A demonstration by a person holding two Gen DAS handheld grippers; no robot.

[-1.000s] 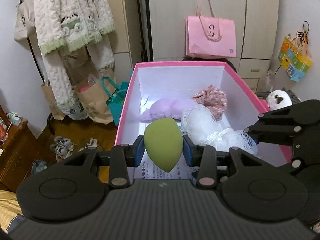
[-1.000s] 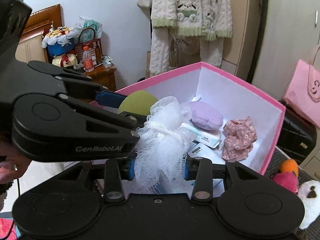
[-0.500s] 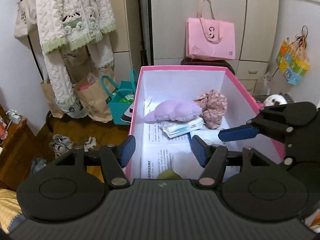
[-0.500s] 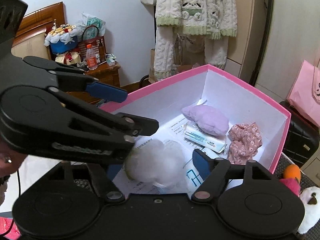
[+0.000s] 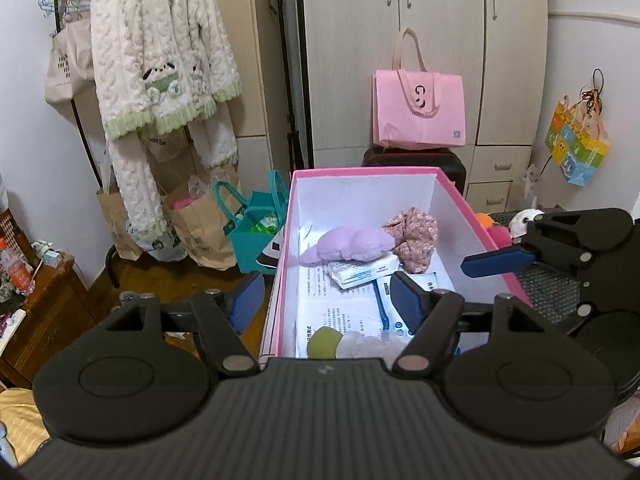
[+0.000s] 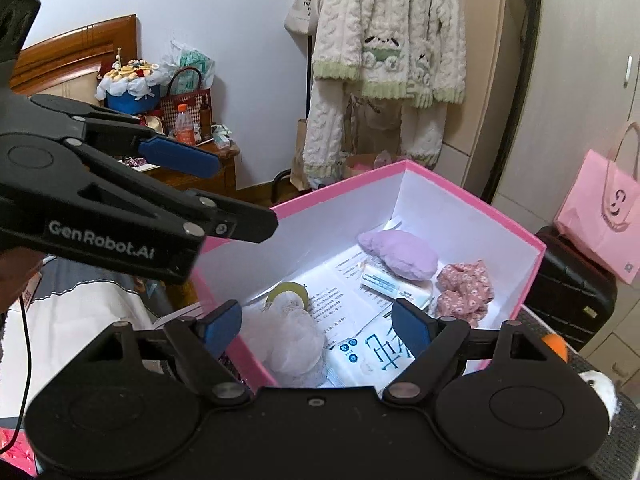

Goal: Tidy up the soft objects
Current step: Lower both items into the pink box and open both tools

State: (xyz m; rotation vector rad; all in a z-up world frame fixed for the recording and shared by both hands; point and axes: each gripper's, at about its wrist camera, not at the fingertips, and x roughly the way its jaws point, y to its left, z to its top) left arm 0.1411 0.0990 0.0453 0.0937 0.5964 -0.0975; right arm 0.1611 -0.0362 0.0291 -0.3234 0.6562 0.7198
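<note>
A pink box with white inside walls stands open below both grippers. In it lie a green sponge, a white mesh bath puff, a lilac cushion, a pink floral scrunchie and white packets on printed paper. My left gripper is open and empty above the box's near left rim. My right gripper is open and empty above the near end of the box.
Plush toys lie right of the box: a white one and an orange one. A black suitcase with a pink bag stands behind. Paper bags and hanging clothes are at the left, beside a wooden nightstand.
Both grippers opened: the left let go of the green sponge and the right let go of the white puff. Both dropped into the box. The grippers then rose and pulled back.
</note>
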